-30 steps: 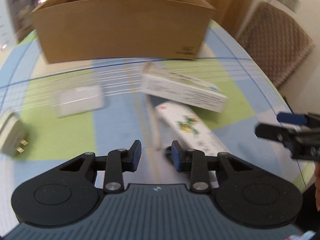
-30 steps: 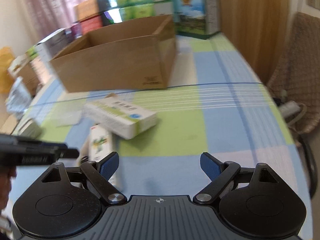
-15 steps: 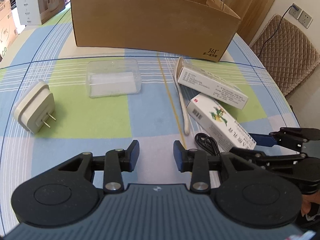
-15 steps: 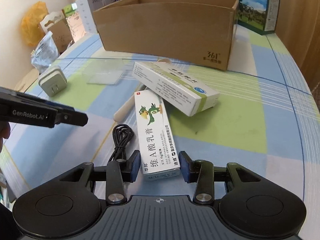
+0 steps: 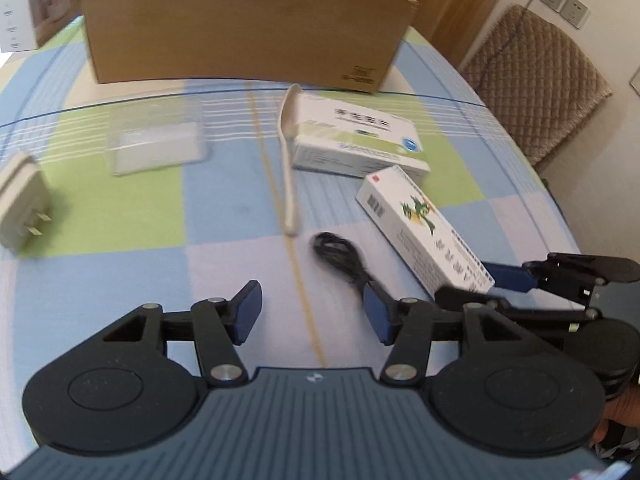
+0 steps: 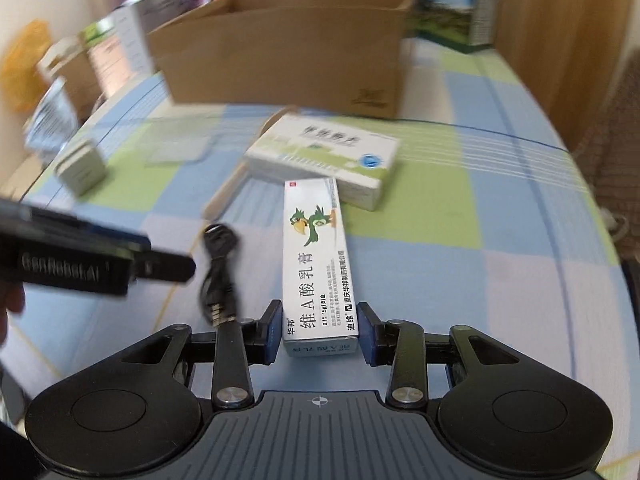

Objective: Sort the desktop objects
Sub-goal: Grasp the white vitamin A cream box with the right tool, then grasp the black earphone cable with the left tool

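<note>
— So, where does the ointment box lie from the right tongs?

— Straight ahead. Its near end sits between the two blue pads, and its long axis runs away from the tongs toward the cardboard box. The pads flank that end closely; whether they press it yet I cannot tell, and the box looks to rest flat on the tabletop.

— And the far end?

— It touches or just overlaps the larger medicine box, which lies crosswise between the ointment box and the cardboard box.

— Which arm is nearer?

— The right, plainly. The left tongs hang spread and empty to the left of the ointment box, with the black cable just ahead of their right pad.

— What else lies on that side?

— A white spoon left of the medicine box, its long axis also pointing toward the cardboard box; further left a clear plastic case, then a plug adapter.

— So the coming move?

— I judge a squeeze across the narrow width, then a lift toward the cardboard box.
</note>
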